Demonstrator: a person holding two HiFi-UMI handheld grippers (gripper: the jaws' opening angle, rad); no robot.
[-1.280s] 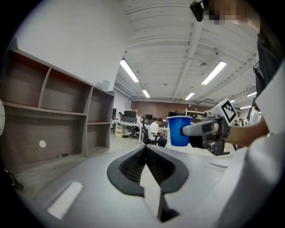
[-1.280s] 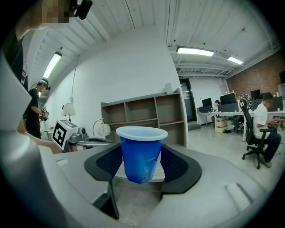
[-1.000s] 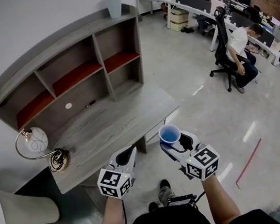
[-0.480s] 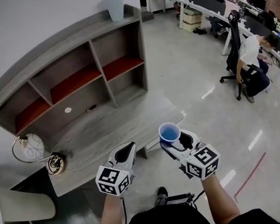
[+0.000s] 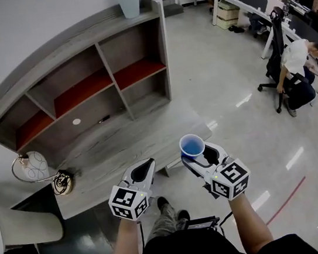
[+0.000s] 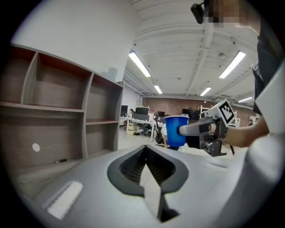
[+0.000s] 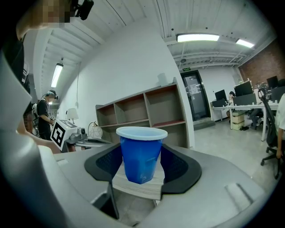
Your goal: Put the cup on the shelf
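A blue cup (image 5: 192, 146) with a white rim stands upright between the jaws of my right gripper (image 5: 194, 153), which is shut on its sides. In the right gripper view the cup (image 7: 140, 153) fills the gap between the dark pads, held above the floor. My left gripper (image 5: 146, 166) is shut with nothing in it; its jaws meet in the left gripper view (image 6: 146, 153), where the cup (image 6: 176, 130) shows off to the right. The grey shelf (image 5: 77, 53) with red-lined compartments stands beyond a desk, ahead and to the left of both grippers.
A grey desk (image 5: 125, 140) lies between me and the shelf. A pale vase (image 5: 128, 2) stands on the shelf's top right. A round lamp (image 5: 33, 167) sits at the desk's left end, a beige chair (image 5: 19, 224) beside it. A seated person (image 5: 295, 67) is far right.
The desk and shelf have shifted in the head view as I step forward; my foot now shows below the grippers. Both grippers keep their pose, the cup still in the right one.
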